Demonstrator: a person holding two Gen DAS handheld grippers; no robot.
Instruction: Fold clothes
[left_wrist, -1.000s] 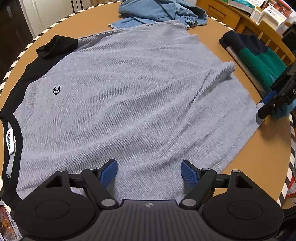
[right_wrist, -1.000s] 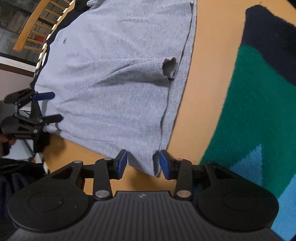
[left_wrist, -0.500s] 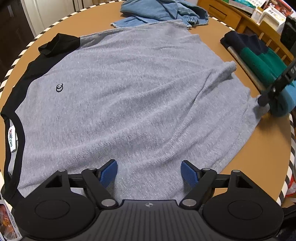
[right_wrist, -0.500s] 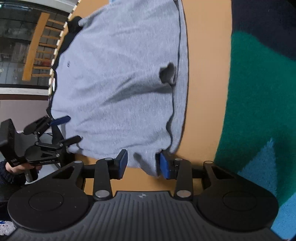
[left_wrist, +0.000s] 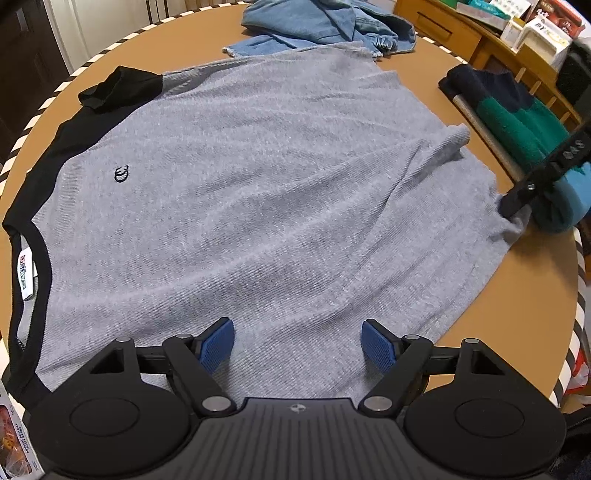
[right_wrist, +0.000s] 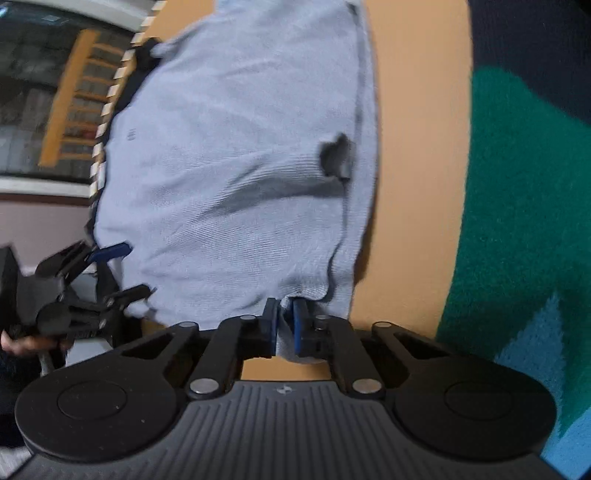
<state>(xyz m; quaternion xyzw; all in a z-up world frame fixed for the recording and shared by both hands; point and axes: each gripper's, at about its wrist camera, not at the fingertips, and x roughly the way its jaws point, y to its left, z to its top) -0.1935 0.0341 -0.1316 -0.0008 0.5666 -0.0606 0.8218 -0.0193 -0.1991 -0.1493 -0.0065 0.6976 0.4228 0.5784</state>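
A grey T-shirt (left_wrist: 258, 184) with black shoulders and collar lies spread flat on the round tan table (left_wrist: 517, 314), collar at the left. My left gripper (left_wrist: 297, 332) stands open over the shirt's near side edge, its blue pads apart and nothing pinched. At the right, my right gripper (left_wrist: 513, 206) has the shirt's hem corner. In the right wrist view, the right gripper's (right_wrist: 284, 314) jaws are closing, pressed on a bunch of the grey T-shirt (right_wrist: 240, 184) hem. The left gripper (right_wrist: 125, 269) shows open at the shirt's far corner, held by a hand (right_wrist: 22, 343).
A folded green, navy and blue sweater (left_wrist: 524, 125) lies right beside the right gripper, also in the right wrist view as the sweater (right_wrist: 517, 221). Blue denim clothes (left_wrist: 325, 22) are heaped at the table's far edge. Wooden shelves (left_wrist: 498, 33) stand behind; a chair (right_wrist: 62, 110) is beyond the table.
My right gripper's jaws have shut on the shirt's hem corner, which now bunches between the pads. The left gripper has stayed open in place.
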